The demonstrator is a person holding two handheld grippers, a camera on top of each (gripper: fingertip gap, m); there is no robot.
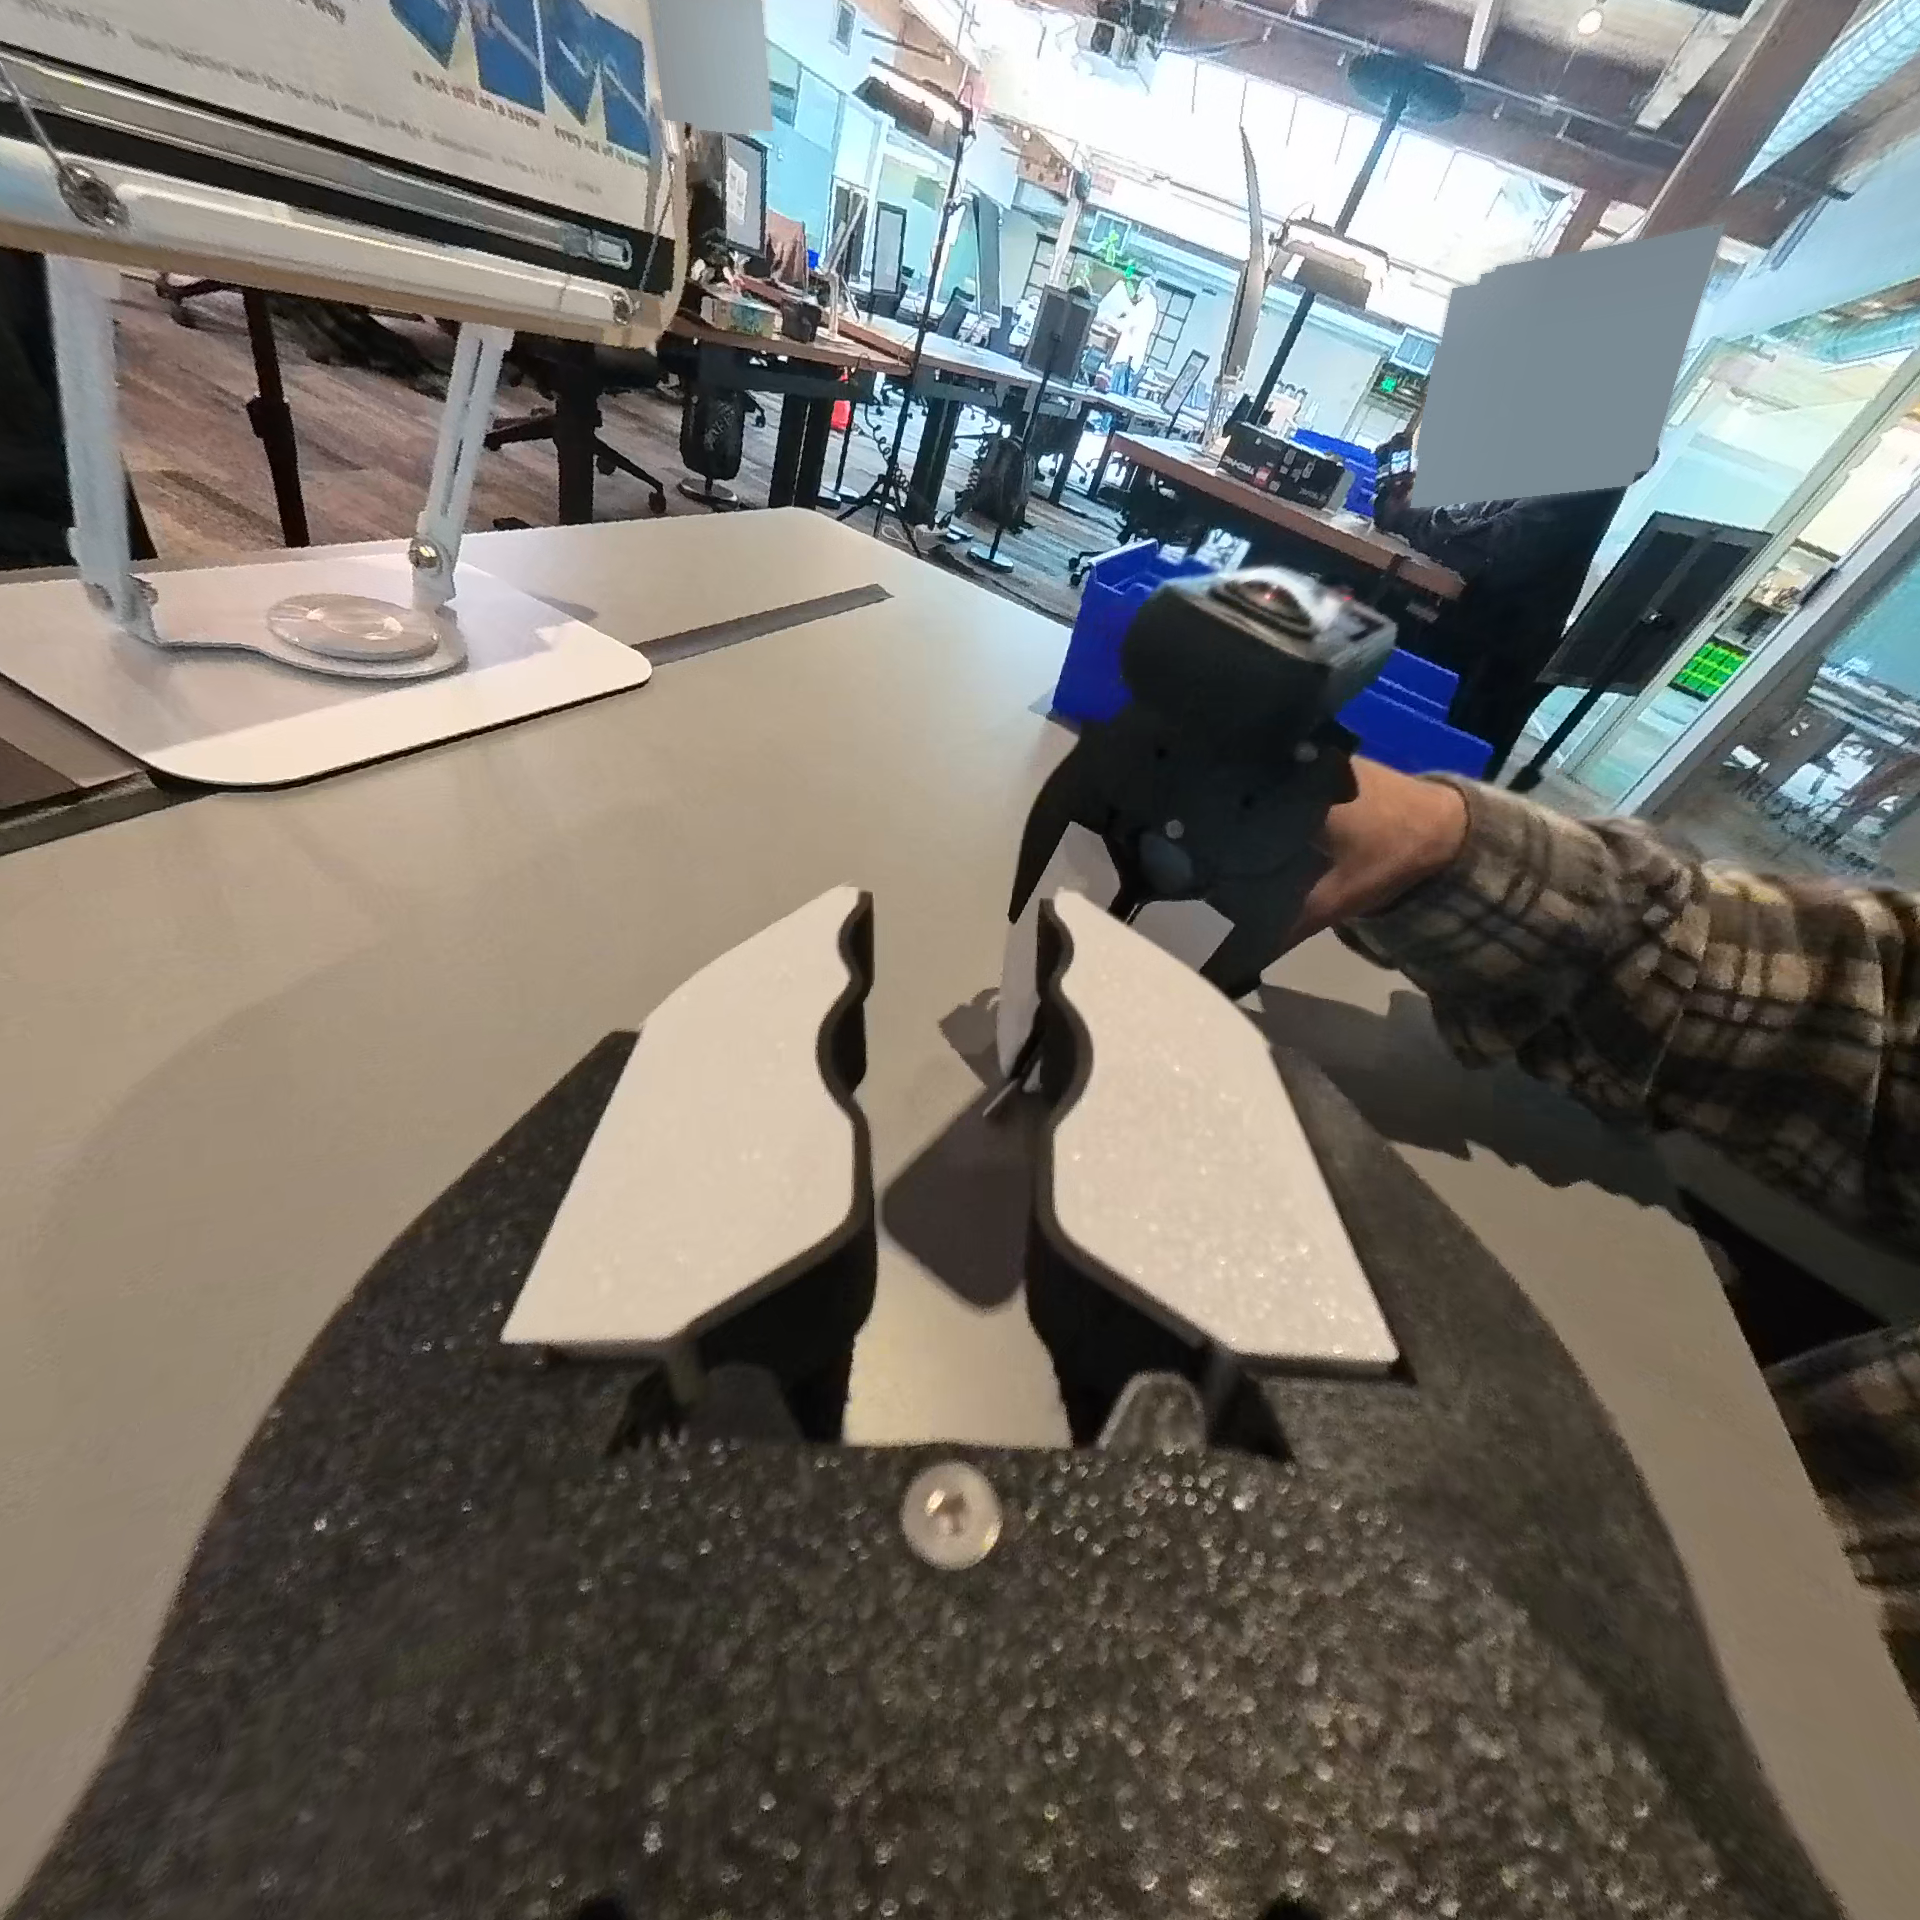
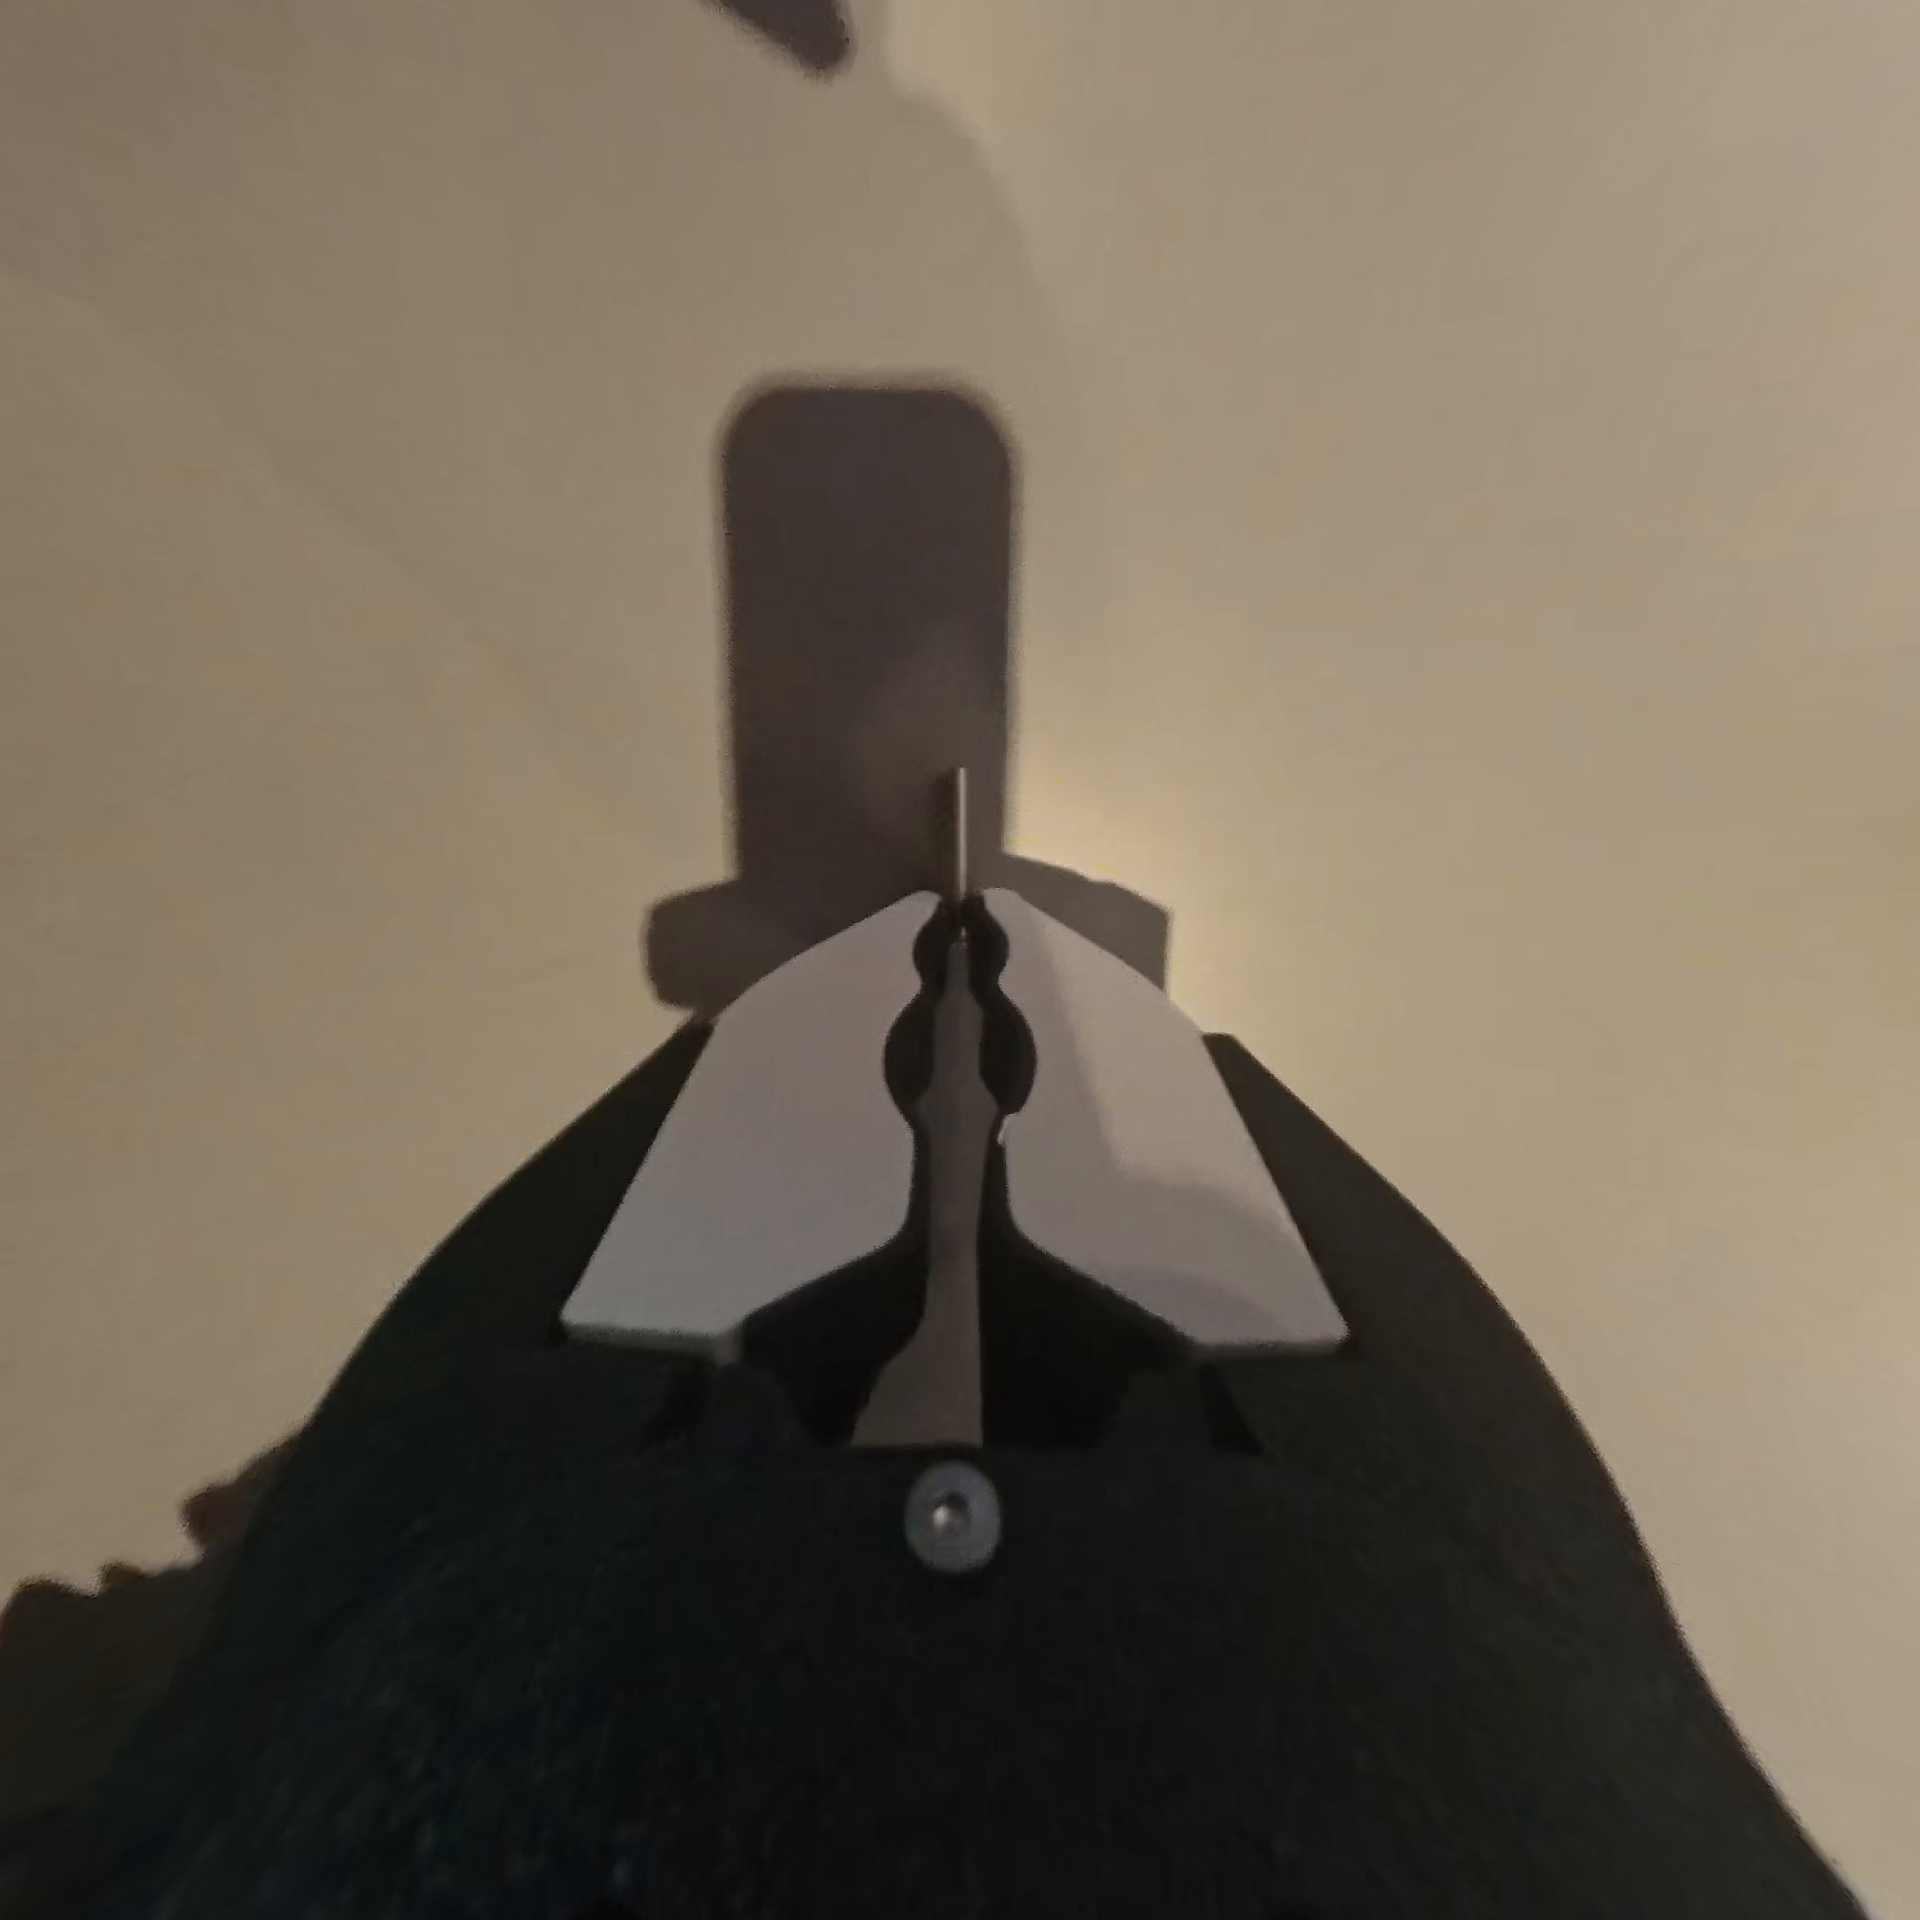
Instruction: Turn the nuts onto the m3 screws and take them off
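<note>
While pinched, screw (image 2: 961, 831) protrudes beyond right tool (image 2: 961, 904) tips.

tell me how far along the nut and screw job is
Done: the right claw has picked up a screw and is shut on it, tip pointing at the table. In hand: the left claw is open, with the screw just ahead of its fingers. Left: no nut shows anywhere, so threading one on and taking it off looks still to do.
</note>
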